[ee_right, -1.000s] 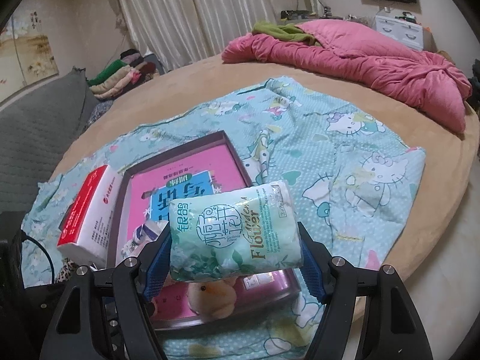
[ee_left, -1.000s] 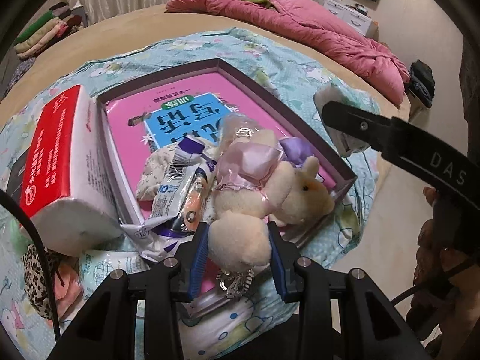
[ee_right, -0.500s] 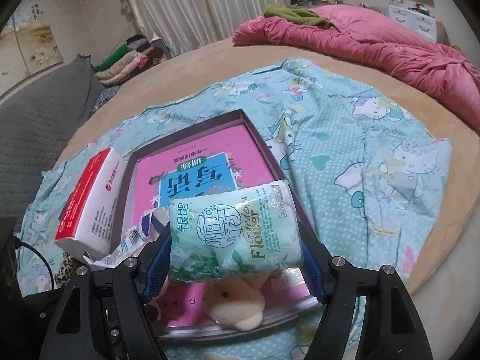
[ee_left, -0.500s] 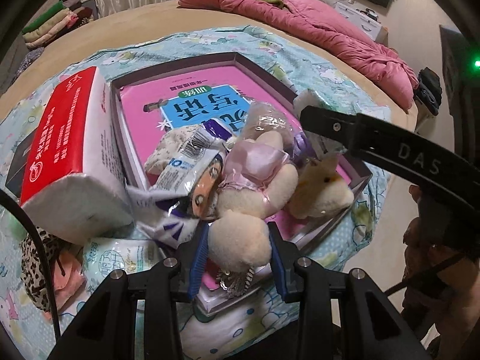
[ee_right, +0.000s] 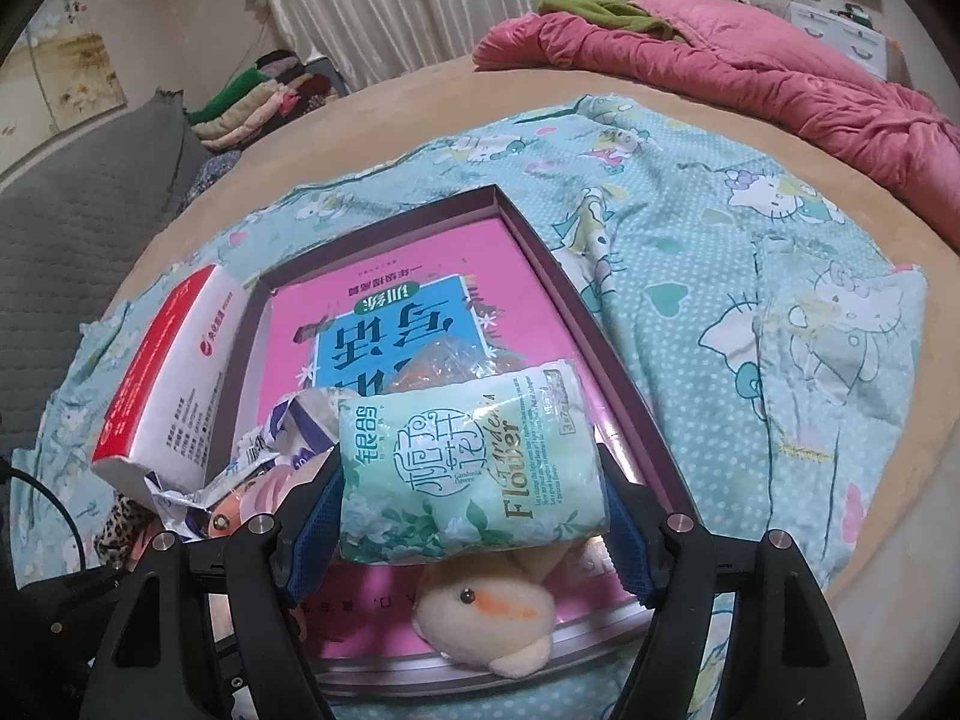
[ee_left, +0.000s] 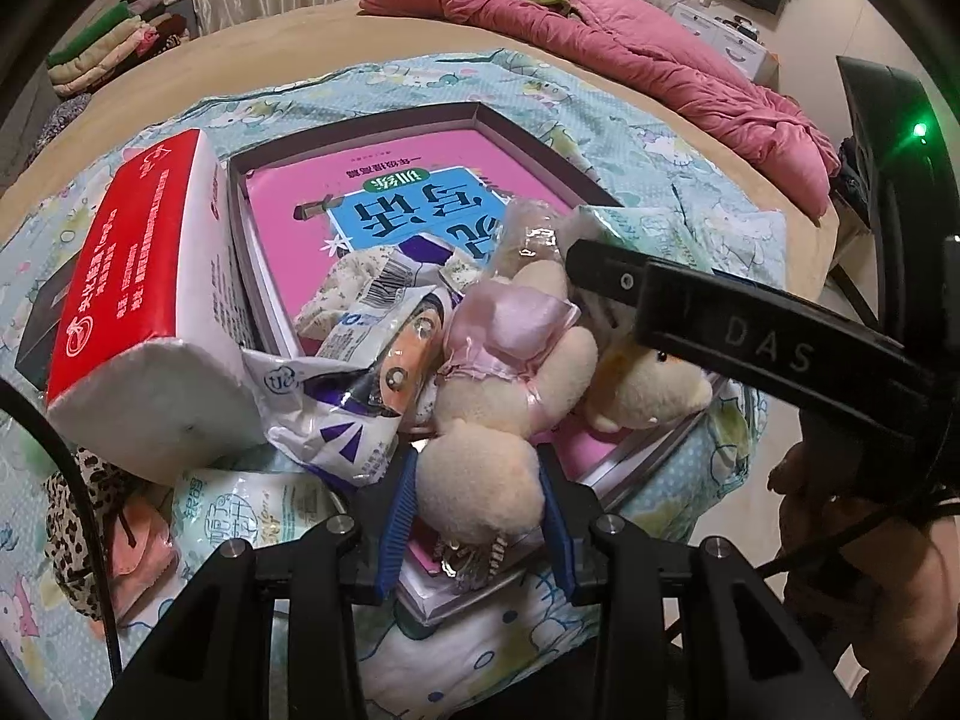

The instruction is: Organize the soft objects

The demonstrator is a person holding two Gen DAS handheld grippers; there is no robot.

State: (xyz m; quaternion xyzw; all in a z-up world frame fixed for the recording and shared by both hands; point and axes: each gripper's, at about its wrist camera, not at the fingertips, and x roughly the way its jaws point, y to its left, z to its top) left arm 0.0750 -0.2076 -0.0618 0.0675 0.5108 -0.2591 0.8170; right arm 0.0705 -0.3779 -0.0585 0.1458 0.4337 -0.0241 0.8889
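My left gripper (ee_left: 477, 480) is shut on the round cream foot of a plush bunny (ee_left: 510, 336) in a pink dress. The bunny lies over the near edge of a purple-rimmed tray (ee_left: 360, 132) with a pink book in it. My right gripper (ee_right: 468, 480) is shut on a pale green tissue pack (ee_right: 468, 468), held low over the tray's (ee_right: 384, 222) near right part, just above the bunny's head (ee_right: 492, 612). One black right-gripper finger (ee_left: 750, 336) crosses the left wrist view above that head.
A red-and-white tissue pack (ee_left: 138, 300) leans on the tray's left rim. A crumpled blue-and-white wrapper (ee_left: 360, 390) lies beside the bunny. Another green tissue pack (ee_left: 240, 516) and a leopard-print cloth (ee_left: 72, 516) lie near left. A pink quilt (ee_right: 750, 72) fills the bed's far side.
My right gripper has come down and in with the green pack, now low over the bunny's head. The left gripper keeps its hold on the bunny's foot.
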